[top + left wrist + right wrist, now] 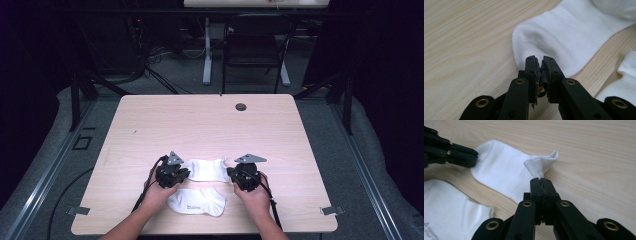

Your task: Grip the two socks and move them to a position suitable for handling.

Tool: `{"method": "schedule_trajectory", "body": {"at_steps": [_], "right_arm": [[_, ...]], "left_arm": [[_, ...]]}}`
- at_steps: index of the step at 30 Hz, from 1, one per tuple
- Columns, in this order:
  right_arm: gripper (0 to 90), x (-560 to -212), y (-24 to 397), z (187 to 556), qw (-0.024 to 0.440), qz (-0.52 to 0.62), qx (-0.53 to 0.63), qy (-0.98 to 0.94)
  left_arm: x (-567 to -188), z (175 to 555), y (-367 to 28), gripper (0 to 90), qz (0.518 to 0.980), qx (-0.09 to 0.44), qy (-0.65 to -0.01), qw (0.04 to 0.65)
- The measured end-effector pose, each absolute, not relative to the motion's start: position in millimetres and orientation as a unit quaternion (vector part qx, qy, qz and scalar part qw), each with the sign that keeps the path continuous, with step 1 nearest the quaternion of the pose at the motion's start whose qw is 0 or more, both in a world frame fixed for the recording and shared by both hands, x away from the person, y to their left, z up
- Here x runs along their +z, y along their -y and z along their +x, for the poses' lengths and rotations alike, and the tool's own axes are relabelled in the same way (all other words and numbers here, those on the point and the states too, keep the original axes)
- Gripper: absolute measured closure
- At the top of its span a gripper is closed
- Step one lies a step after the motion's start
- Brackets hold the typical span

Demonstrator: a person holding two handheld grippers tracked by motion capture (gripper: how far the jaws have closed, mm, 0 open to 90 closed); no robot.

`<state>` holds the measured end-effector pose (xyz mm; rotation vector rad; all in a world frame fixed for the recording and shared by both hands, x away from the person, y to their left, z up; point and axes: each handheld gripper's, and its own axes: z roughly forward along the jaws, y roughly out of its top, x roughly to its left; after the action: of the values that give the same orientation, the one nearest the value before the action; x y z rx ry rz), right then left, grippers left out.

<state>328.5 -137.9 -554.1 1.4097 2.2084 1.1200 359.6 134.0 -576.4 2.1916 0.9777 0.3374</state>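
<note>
Two white ankle socks lie flat near the table's front. The farther sock stretches between my two grippers. My left gripper sits at its toe end with a thin gap between the jaws; no fabric shows in the gap, and the toe edge lies just beyond the tips. In the right gripper view, the left gripper touches that same edge. My right gripper is shut on the sock's ribbed cuff, which is pulled up into a peak. The nearer sock lies untouched.
The pale wooden table has a round cable hole near its far edge. Small metal brackets sit at the front corners. A dark chair and a desk leg stand beyond the table.
</note>
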Motion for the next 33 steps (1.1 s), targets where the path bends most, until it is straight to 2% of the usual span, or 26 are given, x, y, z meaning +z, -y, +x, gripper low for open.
{"method": "schedule_trajectory", "body": {"at_steps": [11,17,27,33], "right_arm": [[89.3,-572,151,332,0.132,0.518,0.367,-0.761],[86.0,-574,151,332,0.126,0.518,0.353,-0.769],[82.9,-553,154,320,0.146,0.499,0.387,-0.761],[81.6,-551,129,303,0.115,0.443,0.402,-0.793]], "left_arm": [[-576,359,-138,82.3,0.849,0.126,-0.377,0.349],[-576,357,-140,82.2,0.847,0.127,-0.378,0.35],[-576,356,-143,81.3,0.847,0.123,-0.381,0.349],[-575,356,-144,78.9,0.847,0.124,-0.382,0.349]]}}
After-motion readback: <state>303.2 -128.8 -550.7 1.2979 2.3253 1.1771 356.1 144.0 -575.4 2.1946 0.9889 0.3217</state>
